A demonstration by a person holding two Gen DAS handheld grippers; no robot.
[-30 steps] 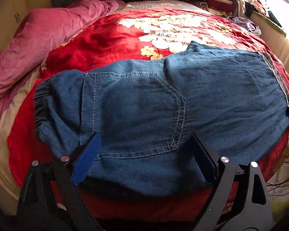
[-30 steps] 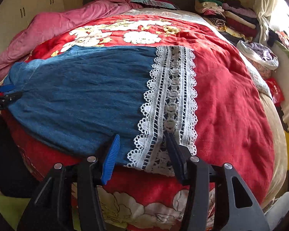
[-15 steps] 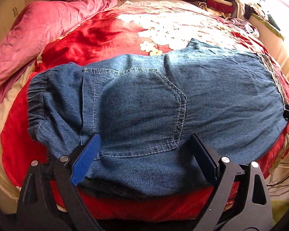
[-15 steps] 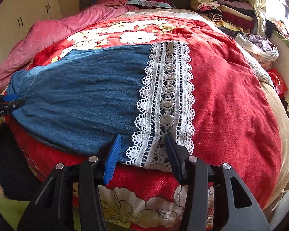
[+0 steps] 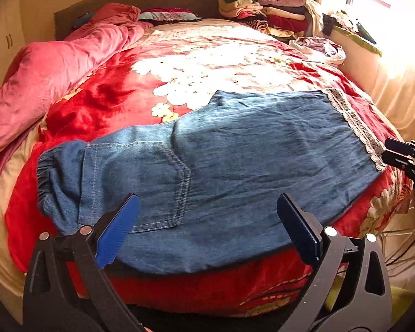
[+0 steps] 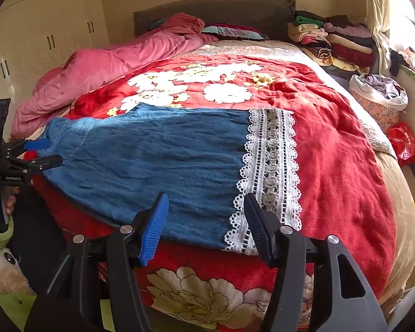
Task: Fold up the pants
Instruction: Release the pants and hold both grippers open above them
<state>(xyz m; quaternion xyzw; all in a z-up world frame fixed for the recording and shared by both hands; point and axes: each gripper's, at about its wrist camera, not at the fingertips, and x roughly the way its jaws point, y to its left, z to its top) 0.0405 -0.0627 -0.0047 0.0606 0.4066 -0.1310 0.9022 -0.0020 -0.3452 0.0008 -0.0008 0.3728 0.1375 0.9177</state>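
Blue denim pants (image 5: 229,166) lie flat along the near edge of the bed, folded in half lengthwise, back pocket up. The elastic waist (image 5: 45,177) is at the left and the white lace hem (image 6: 268,171) at the right. My left gripper (image 5: 207,221) is open and empty, held back off the bed edge by the pocket end. My right gripper (image 6: 206,218) is open and empty, just off the edge in front of the lace hem. Each gripper also shows in the other's view, the right one (image 5: 406,157) and the left one (image 6: 33,155).
The bed has a red floral blanket (image 5: 207,63). A pink quilt (image 5: 49,74) is bunched along the left side. Stacked folded clothes (image 6: 332,38) sit at the far right corner by the headboard. A basket of clothes (image 6: 379,94) and a red bag (image 6: 404,144) stand right of the bed.
Both grippers have pulled back and risen away from the pants, so more of the bed and room shows. The pants have not moved. Both jaws stay open.
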